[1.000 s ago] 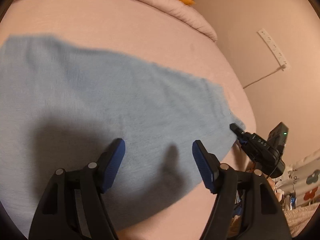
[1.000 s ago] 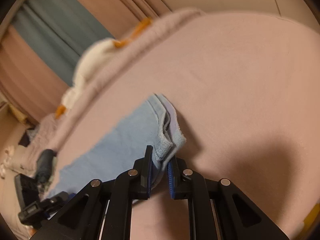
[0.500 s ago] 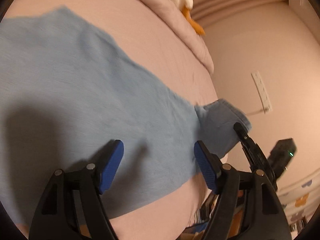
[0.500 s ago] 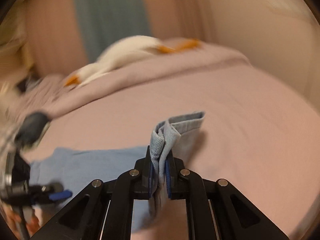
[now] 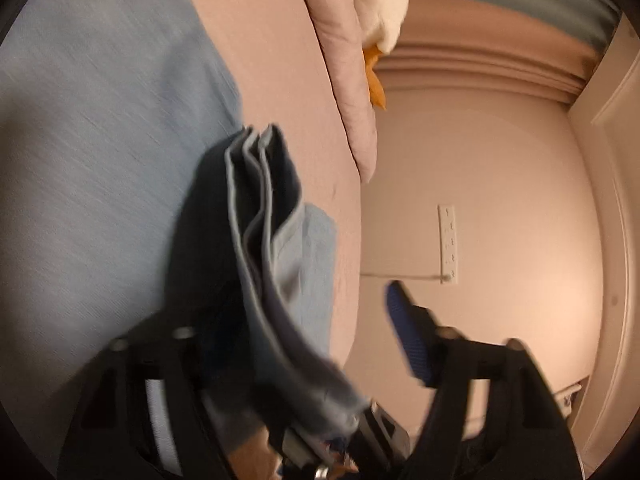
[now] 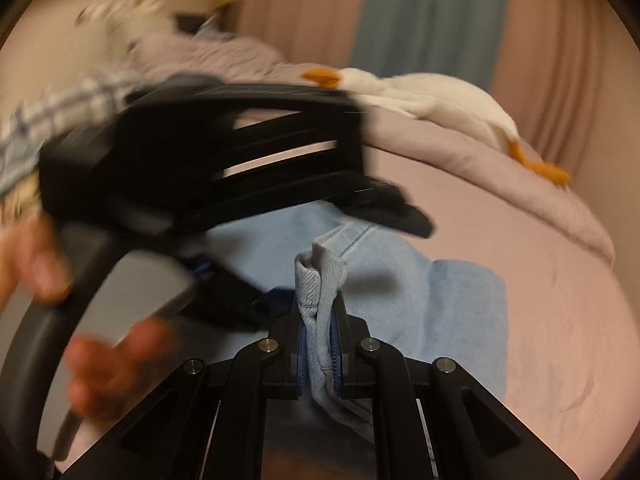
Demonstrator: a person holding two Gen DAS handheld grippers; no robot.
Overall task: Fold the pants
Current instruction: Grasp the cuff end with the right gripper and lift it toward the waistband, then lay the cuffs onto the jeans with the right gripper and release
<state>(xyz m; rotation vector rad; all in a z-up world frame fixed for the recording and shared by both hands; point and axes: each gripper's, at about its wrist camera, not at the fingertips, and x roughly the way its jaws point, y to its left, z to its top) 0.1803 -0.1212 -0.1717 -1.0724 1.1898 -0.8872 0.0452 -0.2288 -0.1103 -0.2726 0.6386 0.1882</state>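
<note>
Light blue pants (image 5: 100, 152) lie spread on the pink bed (image 5: 280, 80). My right gripper (image 6: 319, 344) is shut on the bunched hem end of the pants (image 6: 320, 280) and holds it lifted above the cloth below (image 6: 460, 312). In the left wrist view that lifted hem (image 5: 260, 208) hangs between my left gripper's open jaws, not pinched. My left gripper (image 5: 304, 328) is open; its right blue pad (image 5: 404, 332) shows, its left pad is hidden behind the cloth. The left gripper's black body (image 6: 224, 148) crosses the right wrist view, blurred.
A white plush goose (image 6: 432, 100) with orange feet lies on a folded pink quilt (image 6: 480, 168) at the bed's far side. A wall with a power strip (image 5: 448, 244) stands beyond the bed edge. Curtains (image 6: 432, 16) hang behind. The person's fingers (image 6: 116, 364) show at left.
My right gripper has carried the hem end up and over toward the left gripper. The left gripper has swung round, so the hem now hangs between its open jaws.
</note>
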